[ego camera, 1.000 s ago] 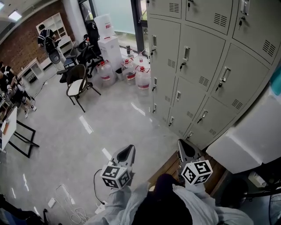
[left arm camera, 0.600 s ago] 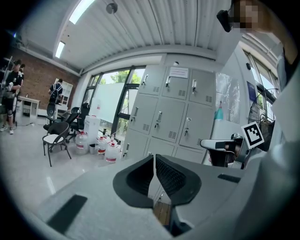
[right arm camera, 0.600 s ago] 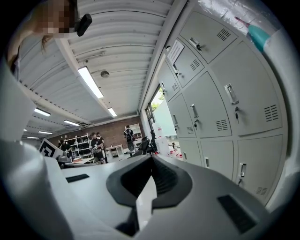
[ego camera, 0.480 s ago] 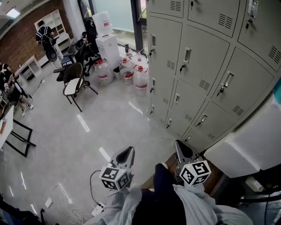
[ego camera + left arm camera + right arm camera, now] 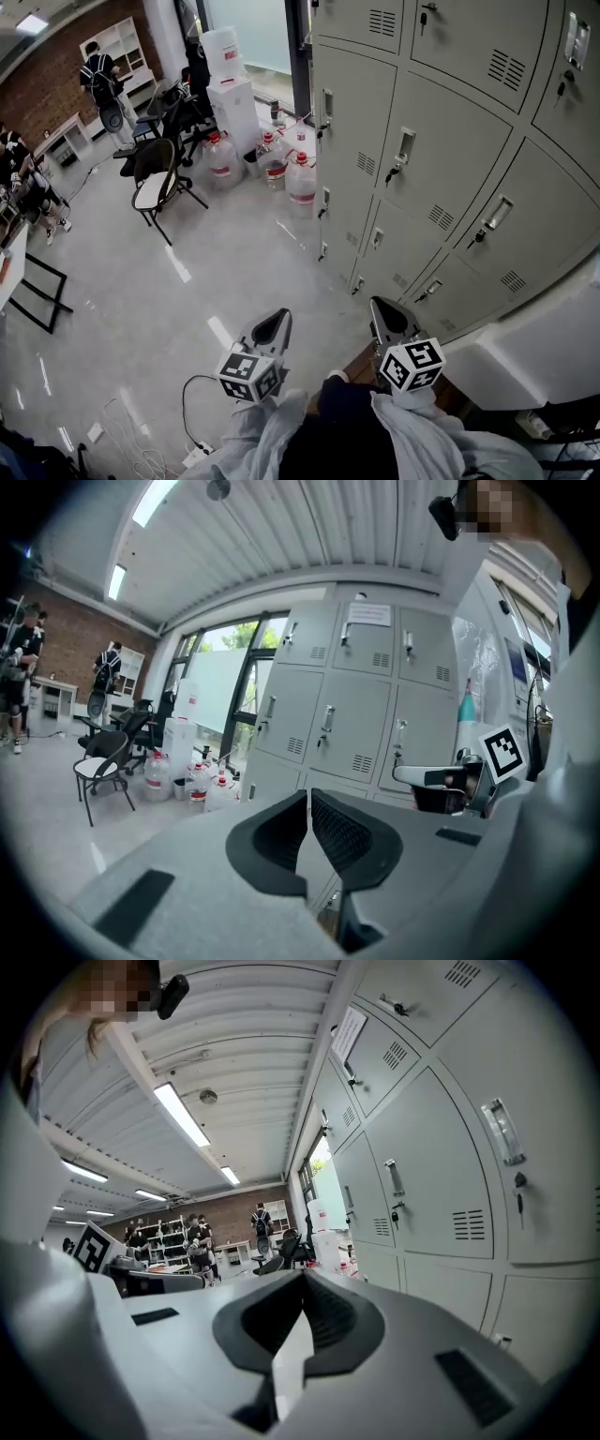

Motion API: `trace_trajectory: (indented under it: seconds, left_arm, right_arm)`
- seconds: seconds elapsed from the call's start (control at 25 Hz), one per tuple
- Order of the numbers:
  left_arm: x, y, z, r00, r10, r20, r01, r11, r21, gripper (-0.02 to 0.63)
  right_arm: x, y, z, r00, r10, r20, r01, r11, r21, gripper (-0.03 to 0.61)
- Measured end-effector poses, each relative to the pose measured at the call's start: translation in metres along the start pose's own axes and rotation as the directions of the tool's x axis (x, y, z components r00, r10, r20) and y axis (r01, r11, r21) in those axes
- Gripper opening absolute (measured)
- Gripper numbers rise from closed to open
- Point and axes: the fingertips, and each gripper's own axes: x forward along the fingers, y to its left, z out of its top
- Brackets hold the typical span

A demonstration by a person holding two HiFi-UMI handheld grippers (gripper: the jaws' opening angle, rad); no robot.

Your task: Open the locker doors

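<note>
A bank of grey-beige lockers (image 5: 441, 169) fills the upper right of the head view, every door closed, each with a slim handle and a key lock. The left gripper view also shows these lockers (image 5: 328, 724) ahead, and in the right gripper view the lockers (image 5: 441, 1176) run along the right side. My left gripper (image 5: 273, 324) is held low in front of the person, jaws together and empty. My right gripper (image 5: 383, 313) sits beside it, nearer the lowest lockers, also shut with nothing in it. Neither touches a door.
Large water bottles (image 5: 302, 178) and stacked white boxes (image 5: 230, 94) stand at the lockers' far end. A chair (image 5: 155, 183) is on the floor to the left, with people (image 5: 98, 75) beyond it. A cable (image 5: 187, 422) lies by the person's feet. A white block (image 5: 534, 352) juts out at right.
The person has moved forward with both grippers, level with each other. The lockers look bigger in the head view and the white block has slid toward the lower right. Both jaws stayed shut.
</note>
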Motion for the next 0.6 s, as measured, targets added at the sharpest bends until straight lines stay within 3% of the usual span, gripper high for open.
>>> trace_trajectory:
  seconds: [0.52, 0.6]
  left_arm:
    - [0.068, 0.031, 0.015, 0.993, 0.118, 0.03, -0.118, 0.993, -0.016, 0.018]
    - [0.07, 0.032, 0.011, 0.991, 0.129, 0.023, -0.129, 0.991, -0.023, 0.018]
  right_arm:
    - [0.065, -0.072, 0.022, 1.0, 0.018, 0.016, -0.017, 0.999, -0.042, 0.002]
    - [0.069, -0.075, 0.021, 1.0, 0.025, 0.015, -0.025, 0.999, -0.033, 0.028]
